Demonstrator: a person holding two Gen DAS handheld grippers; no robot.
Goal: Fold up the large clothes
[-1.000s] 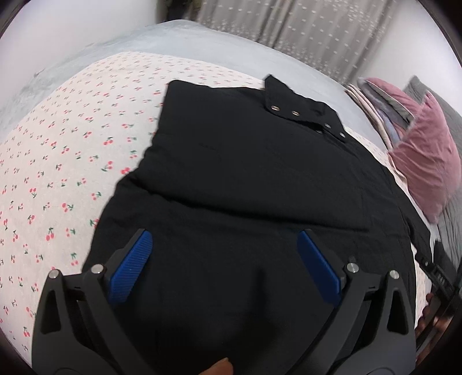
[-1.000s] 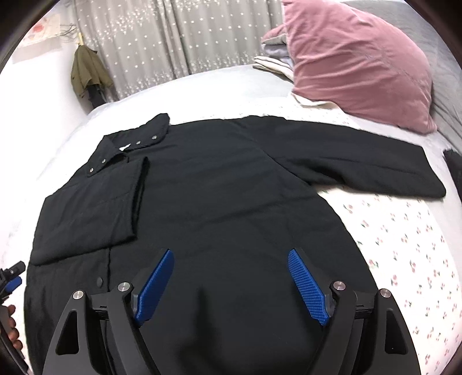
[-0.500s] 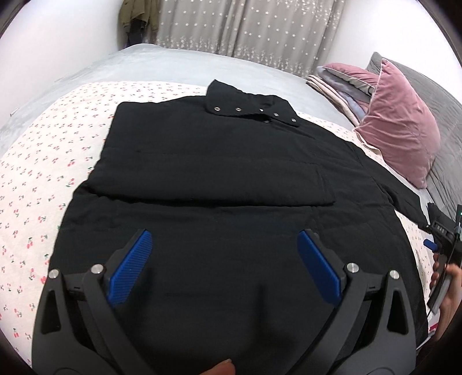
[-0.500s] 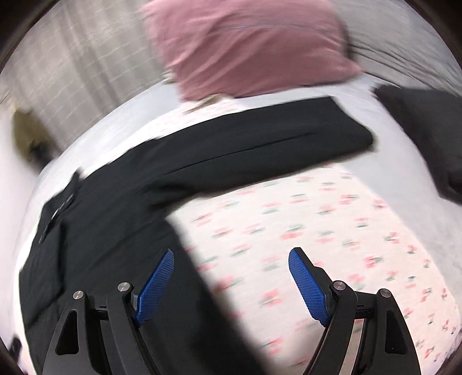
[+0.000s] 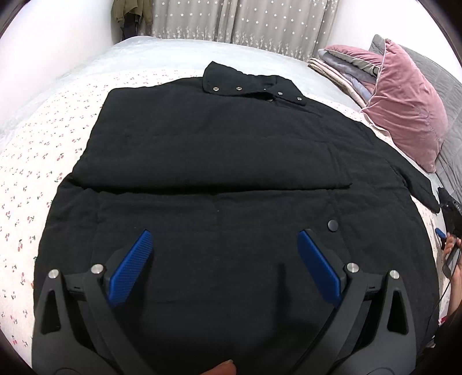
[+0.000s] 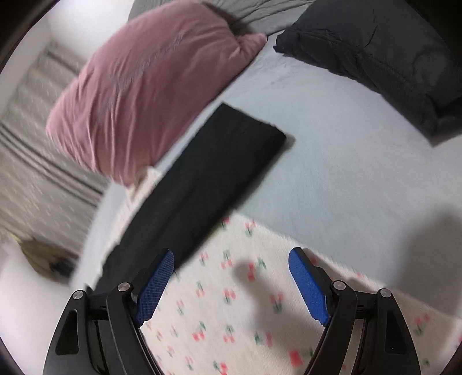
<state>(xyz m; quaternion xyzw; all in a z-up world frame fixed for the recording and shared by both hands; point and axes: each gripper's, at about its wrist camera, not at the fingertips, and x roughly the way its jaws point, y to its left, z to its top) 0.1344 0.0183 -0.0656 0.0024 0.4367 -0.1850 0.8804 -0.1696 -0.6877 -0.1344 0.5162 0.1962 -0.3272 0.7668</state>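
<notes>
A large black padded jacket [image 5: 219, 161] lies flat on the cherry-print bed cover [image 5: 37, 161], collar with metal snaps [image 5: 251, 86] at the far side. One sleeve is folded across its chest. The other sleeve [image 6: 208, 173] stretches out toward the pink pillow, its cuff on the pale grey sheet. My left gripper [image 5: 225, 253] is open and empty above the jacket's lower part. My right gripper [image 6: 231, 277] is open and empty above the bed cover, just right of the outstretched sleeve; this view is blurred.
A pink velvet pillow [image 5: 404, 109] and a stack of folded blankets [image 5: 343, 69] lie at the right. A dark grey bundle [image 6: 375, 57] sits beyond the sleeve cuff. Curtains [image 5: 242, 20] and a hanging olive garment [image 5: 130, 14] are behind the bed.
The left view has swung to face the jacket squarely. The right gripper has swung right, off the jacket's body and toward the outstretched sleeve. Both stay open.
</notes>
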